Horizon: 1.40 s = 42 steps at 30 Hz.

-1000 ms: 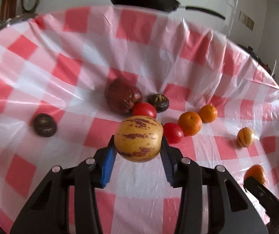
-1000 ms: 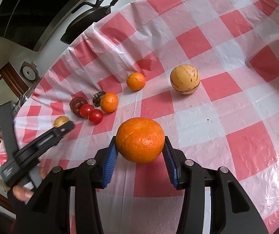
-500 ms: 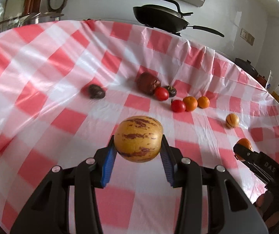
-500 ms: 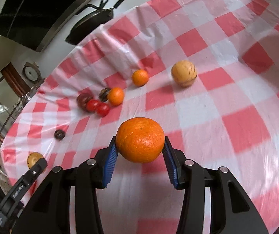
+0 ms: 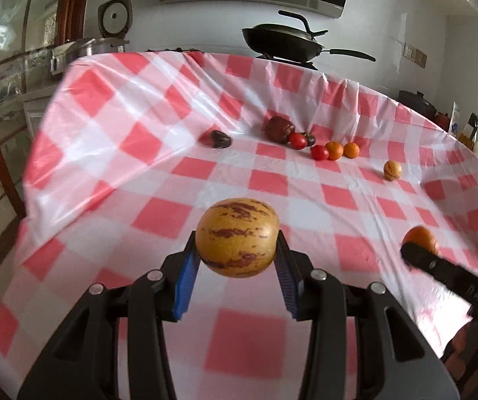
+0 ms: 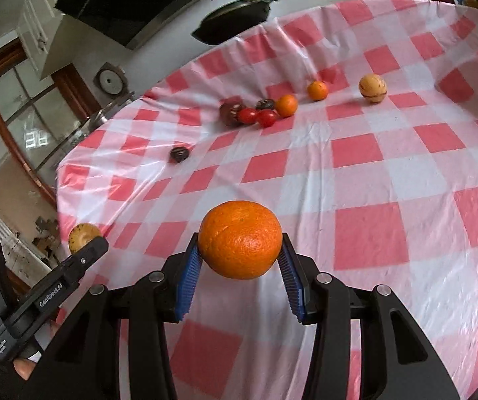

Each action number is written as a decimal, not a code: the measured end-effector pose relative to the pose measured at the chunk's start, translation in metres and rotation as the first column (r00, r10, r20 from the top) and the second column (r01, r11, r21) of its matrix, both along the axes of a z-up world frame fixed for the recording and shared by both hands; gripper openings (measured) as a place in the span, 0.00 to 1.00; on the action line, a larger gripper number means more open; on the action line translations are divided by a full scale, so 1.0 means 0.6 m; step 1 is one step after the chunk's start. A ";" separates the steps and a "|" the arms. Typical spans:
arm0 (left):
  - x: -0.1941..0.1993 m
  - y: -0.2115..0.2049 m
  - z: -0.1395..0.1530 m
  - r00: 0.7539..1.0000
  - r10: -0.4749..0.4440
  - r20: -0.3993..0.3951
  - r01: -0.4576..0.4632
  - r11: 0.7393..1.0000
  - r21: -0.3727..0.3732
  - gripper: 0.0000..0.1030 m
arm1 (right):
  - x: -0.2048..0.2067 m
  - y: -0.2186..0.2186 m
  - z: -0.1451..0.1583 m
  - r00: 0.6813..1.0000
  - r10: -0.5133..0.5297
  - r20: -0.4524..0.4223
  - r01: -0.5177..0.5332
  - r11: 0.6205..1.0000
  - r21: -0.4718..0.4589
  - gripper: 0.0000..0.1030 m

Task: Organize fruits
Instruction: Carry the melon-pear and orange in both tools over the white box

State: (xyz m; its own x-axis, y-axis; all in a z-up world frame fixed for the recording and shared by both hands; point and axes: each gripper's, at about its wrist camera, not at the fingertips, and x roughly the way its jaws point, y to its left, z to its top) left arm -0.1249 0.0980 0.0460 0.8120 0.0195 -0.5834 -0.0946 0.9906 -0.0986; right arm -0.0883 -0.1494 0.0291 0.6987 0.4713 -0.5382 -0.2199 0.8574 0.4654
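My left gripper [image 5: 237, 256] is shut on a yellow melon with purple streaks [image 5: 237, 236], held above the near part of the checked tablecloth [image 5: 132, 140]. My right gripper [image 6: 240, 258] is shut on a large orange [image 6: 240, 238]. Far across the cloth lie a dark red fruit [image 5: 279, 129], two red tomatoes [image 5: 309, 146], two small oranges [image 5: 342, 150], a second striped melon [image 5: 392, 170] and a lone dark fruit [image 5: 218, 139]. The same group of fruit [image 6: 259, 113] shows in the right wrist view, with the left gripper [image 6: 85, 246] at lower left.
A black pan [image 5: 282, 41] sits beyond the table's far edge, with a steel pot [image 5: 82, 50] at the left. The cloth drops off at the left edge [image 6: 62, 180]. The right gripper's finger [image 5: 439, 266] reaches in at the lower right of the left wrist view.
Both grippers have pulled back from the fruit cluster, which now looks smaller and farther away. Each keeps its fruit. More of the table and kitchen shows.
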 end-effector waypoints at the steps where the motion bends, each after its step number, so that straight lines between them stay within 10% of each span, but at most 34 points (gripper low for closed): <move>1: -0.010 0.006 0.000 1.000 0.006 0.001 -0.006 1.000 0.003 0.42 | -0.004 0.003 0.000 1.000 0.003 -0.006 -0.003 1.000 -0.002 0.44; 26: -0.159 0.133 -0.027 0.989 0.146 -0.030 -0.145 0.989 0.043 0.42 | -0.144 0.210 0.033 0.922 0.385 0.041 -0.370 0.907 -0.200 0.44; 33: -0.214 0.194 -0.037 0.977 0.210 -0.029 -0.209 0.978 0.024 0.42 | -0.197 0.287 0.027 0.847 0.530 0.049 -0.499 0.823 -0.271 0.44; 42: -0.324 0.287 -0.033 0.933 0.359 0.011 -0.359 0.933 0.033 0.42 | -0.301 0.390 0.027 0.626 0.776 0.081 -0.700 0.604 -0.381 0.44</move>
State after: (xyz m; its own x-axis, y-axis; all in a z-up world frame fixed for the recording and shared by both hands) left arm -0.3192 0.2704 0.0262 0.7496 0.3299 -0.5738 -0.4444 0.8933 -0.0669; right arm -0.2691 0.0847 0.0456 0.2931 0.7287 -0.6189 -0.8978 0.4323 0.0838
